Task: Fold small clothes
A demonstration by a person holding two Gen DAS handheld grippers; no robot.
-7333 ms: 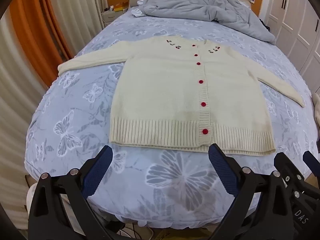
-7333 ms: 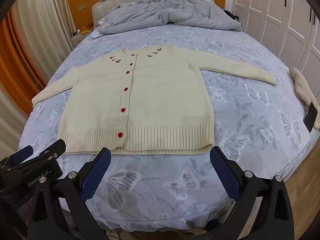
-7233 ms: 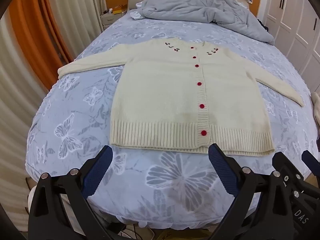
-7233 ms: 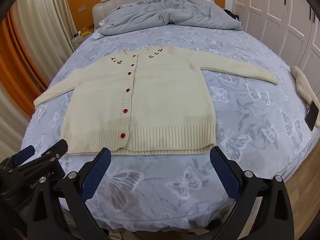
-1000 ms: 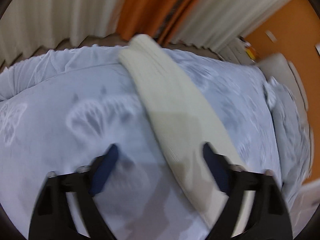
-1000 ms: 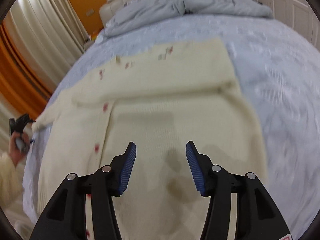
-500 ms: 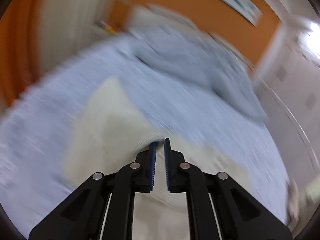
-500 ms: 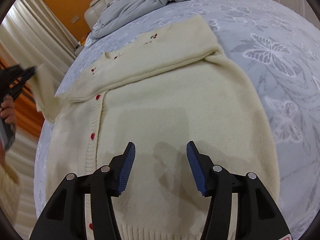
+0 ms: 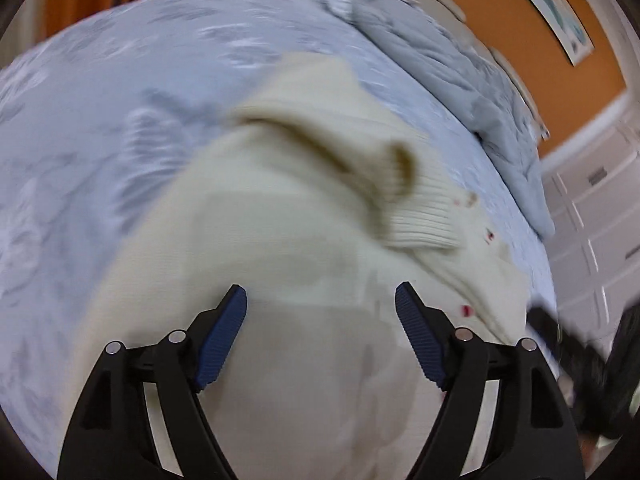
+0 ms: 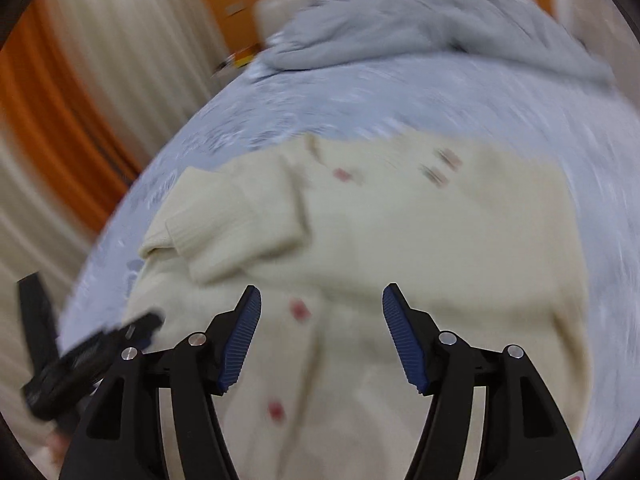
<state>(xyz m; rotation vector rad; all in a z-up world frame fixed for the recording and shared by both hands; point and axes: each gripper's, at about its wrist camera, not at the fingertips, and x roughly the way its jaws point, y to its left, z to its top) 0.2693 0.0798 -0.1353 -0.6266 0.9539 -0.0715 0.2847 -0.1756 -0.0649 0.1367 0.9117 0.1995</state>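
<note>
A cream knit cardigan (image 9: 304, 264) with red buttons lies on the bed, also in the right wrist view (image 10: 420, 240). Both sleeves are folded across its chest. The left sleeve's ribbed cuff (image 9: 420, 220) lies loosely on top near the buttons; in the right wrist view this cuff (image 10: 224, 232) is at the left. My left gripper (image 9: 320, 340) is open and empty just above the cardigan's body. My right gripper (image 10: 320, 336) is open and empty above the button strip (image 10: 298, 308). The left gripper shows at the lower left of the right wrist view (image 10: 88, 360). Both views are blurred.
The bed (image 9: 100, 120) has a blue butterfly-print sheet. A crumpled grey duvet (image 9: 452, 64) lies at the head of the bed. Orange and white curtains (image 10: 60, 100) hang at the left. White wardrobe doors (image 9: 600, 208) stand at the right.
My left gripper has carried the left sleeve over the cardigan's chest, opened and let it go. My right gripper has stayed open and swung left over the buttons.
</note>
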